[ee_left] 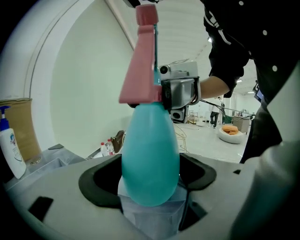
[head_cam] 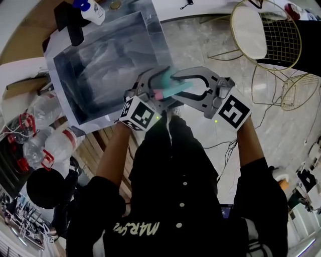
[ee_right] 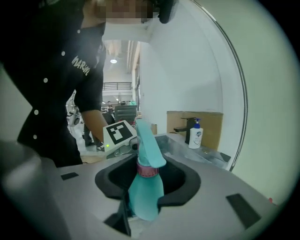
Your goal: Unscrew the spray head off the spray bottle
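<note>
A teal spray bottle (head_cam: 173, 86) hangs in the air between my two grippers, over the front edge of a grey basin (head_cam: 65, 65). My left gripper (ee_left: 150, 182) is shut on the bottle's egg-shaped teal body (ee_left: 150, 150). Beyond it the pink spray head (ee_left: 140, 70) sticks up. The right gripper (ee_left: 180, 91) reaches in at the neck from the other side. In the right gripper view, my right gripper (ee_right: 146, 187) is shut on the teal head end (ee_right: 146, 201), just short of the pink collar (ee_right: 147, 169). The left gripper's marker cube (ee_right: 119, 133) lies past it.
A white pump dispenser (head_cam: 93, 10) stands at the basin's far corner, beside a black tap (ee_right: 185, 130) and a cardboard box (ee_right: 208, 123). Several plastic bottles (head_cam: 42, 108) lie at the left. A wire chair (head_cam: 266, 30) stands at the upper right on the tiled floor.
</note>
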`<action>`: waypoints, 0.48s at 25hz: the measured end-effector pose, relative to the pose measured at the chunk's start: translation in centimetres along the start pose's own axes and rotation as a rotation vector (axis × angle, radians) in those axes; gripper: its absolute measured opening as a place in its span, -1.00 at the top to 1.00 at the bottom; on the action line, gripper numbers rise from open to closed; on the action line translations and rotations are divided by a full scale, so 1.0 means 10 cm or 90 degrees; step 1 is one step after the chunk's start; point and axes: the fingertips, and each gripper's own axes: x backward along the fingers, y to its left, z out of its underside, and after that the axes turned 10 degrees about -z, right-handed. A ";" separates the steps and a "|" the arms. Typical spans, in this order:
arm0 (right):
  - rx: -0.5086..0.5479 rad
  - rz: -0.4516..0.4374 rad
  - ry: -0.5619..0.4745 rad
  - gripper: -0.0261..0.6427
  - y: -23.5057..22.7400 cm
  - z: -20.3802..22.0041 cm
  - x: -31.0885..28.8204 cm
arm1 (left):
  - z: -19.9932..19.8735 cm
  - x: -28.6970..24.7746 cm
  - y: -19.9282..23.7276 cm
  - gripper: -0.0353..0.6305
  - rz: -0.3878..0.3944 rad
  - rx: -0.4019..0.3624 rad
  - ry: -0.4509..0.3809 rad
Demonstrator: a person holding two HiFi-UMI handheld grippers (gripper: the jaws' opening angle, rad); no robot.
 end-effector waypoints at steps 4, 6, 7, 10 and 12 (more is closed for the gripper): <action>-0.008 -0.011 0.012 0.44 -0.01 0.03 0.01 | 0.00 -0.01 0.00 -0.28 0.000 0.001 0.001; -0.022 0.007 0.009 0.42 -0.02 0.04 0.02 | 0.00 -0.01 0.01 -0.28 0.001 0.002 0.000; -0.028 0.016 0.009 0.35 -0.03 0.06 0.02 | 0.00 -0.01 0.01 -0.28 0.000 0.003 -0.001; -0.036 0.036 0.020 0.19 -0.03 0.11 0.07 | 0.01 0.00 0.01 -0.28 0.000 0.003 -0.002; -0.051 0.072 0.013 0.10 -0.04 0.11 0.17 | 0.01 0.00 0.01 -0.28 0.000 0.004 -0.001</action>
